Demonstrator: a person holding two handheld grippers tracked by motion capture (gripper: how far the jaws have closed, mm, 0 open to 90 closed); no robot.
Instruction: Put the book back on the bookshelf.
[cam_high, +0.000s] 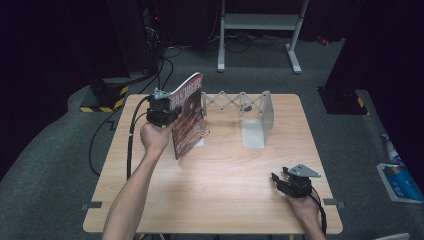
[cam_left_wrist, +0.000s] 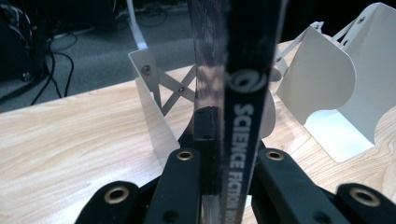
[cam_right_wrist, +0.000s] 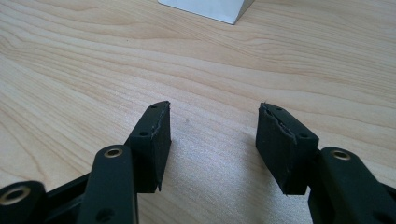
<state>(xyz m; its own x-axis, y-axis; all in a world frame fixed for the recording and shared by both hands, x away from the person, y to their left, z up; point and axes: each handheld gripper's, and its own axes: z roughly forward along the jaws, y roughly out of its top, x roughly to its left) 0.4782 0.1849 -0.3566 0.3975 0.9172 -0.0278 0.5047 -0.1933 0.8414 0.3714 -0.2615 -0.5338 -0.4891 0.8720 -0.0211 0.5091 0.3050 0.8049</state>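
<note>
Left gripper (cam_high: 167, 111) is clamping the thin, floppy book (cam_high: 189, 116) by its spine near the table's (cam_high: 225, 195) far-left corner; holding there probably keeps it upright.

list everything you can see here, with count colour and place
book: 1, dark reddish cover, upright near the table's far left, clamped in the left gripper
book rack: 1, white, expanding, far middle of the table
table: 1, light wood, centre
stand: 1, white frame, on the floor beyond the table
box: 1, blue, floor at right
left gripper: 1, black, shut on the book's spine
right gripper: 1, black, open, low over the table's near right
forearms: 2, reaching in from the near edge
</note>
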